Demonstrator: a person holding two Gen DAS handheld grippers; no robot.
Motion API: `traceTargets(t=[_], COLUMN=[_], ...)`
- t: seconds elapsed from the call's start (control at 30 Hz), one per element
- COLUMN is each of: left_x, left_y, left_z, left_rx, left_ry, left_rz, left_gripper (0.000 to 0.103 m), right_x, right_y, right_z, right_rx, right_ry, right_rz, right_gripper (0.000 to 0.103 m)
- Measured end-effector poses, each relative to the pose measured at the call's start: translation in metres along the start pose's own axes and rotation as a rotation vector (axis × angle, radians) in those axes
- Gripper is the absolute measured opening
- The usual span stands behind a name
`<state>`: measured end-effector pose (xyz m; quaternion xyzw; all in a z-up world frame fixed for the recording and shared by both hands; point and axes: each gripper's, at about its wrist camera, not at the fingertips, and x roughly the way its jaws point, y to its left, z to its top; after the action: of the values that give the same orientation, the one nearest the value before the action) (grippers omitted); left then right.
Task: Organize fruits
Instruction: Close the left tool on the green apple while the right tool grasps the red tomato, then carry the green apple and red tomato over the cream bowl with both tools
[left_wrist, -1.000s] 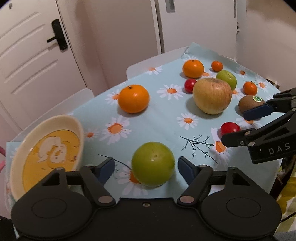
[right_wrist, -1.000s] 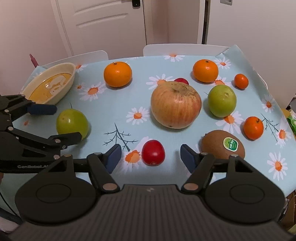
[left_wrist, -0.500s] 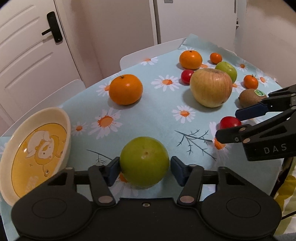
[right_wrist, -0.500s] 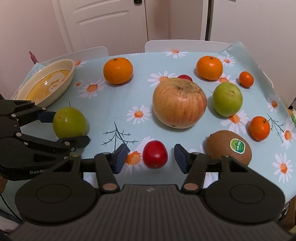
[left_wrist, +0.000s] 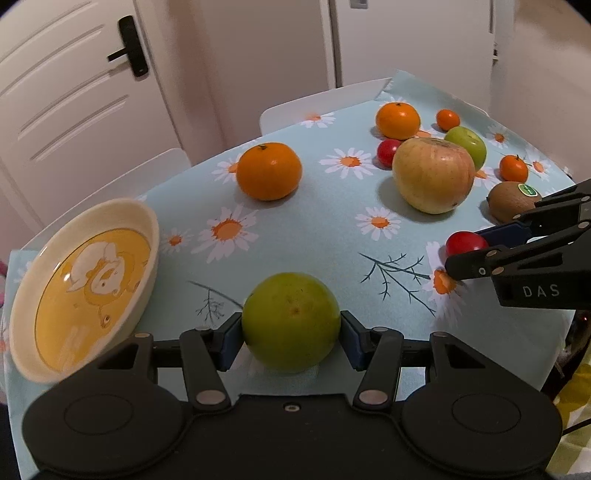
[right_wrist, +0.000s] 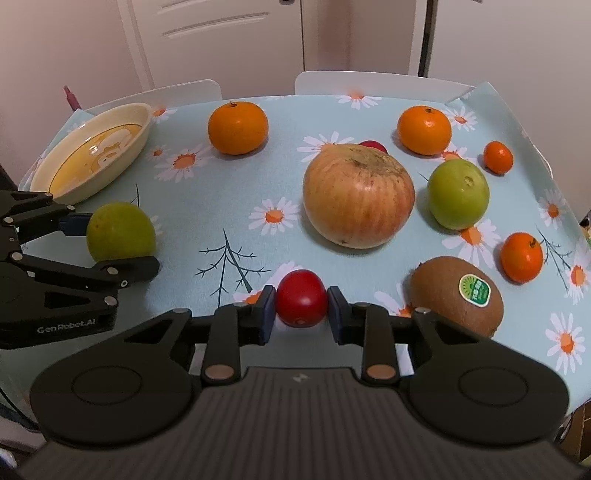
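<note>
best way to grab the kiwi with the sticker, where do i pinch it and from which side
Pinch the kiwi across its short middle, coming from above. It lies on its side, long axis across the tablecloth, so the narrow width probably fits the jaws. The sticker faces up, and there is open cloth around it.

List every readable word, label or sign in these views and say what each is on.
"DAS": white letters on the right gripper body, seen from the left wrist.
"GenRobot.AI": on the left gripper body, seen from the right wrist.
Green sticker on the kiwi: print too small to read.
Bowl: a cartoon picture, no words.
</note>
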<state>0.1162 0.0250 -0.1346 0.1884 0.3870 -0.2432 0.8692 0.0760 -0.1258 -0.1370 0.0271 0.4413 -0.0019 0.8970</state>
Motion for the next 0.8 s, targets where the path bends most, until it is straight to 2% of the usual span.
traceTargets(t=[0.17,0.47,0.8], left_x=[-0.011,-0.05,-0.079], left_y=[0.0,0.015,0.072], left_z=[-0.003,-0.001,0.013], left_rx=[-0.044,-0.211,-0.336], left_ry=[0.009,0.017,-0.03], left_rz=[0.034,0.11,0.22], left_gripper=[0.059,0.059,0.059], right_x=[-0.008,-0.032,-0.039], right_y=[0.0,0.006,0.052], right_z=[0.005,0.037,0.095], right_rx=[-0.023,-0.078,-0.143], right_ry=[-0.006,-0.04,-0.083], right_rz=[0.019,0.052,0.135], right_gripper=[0.044,0.044,0.044])
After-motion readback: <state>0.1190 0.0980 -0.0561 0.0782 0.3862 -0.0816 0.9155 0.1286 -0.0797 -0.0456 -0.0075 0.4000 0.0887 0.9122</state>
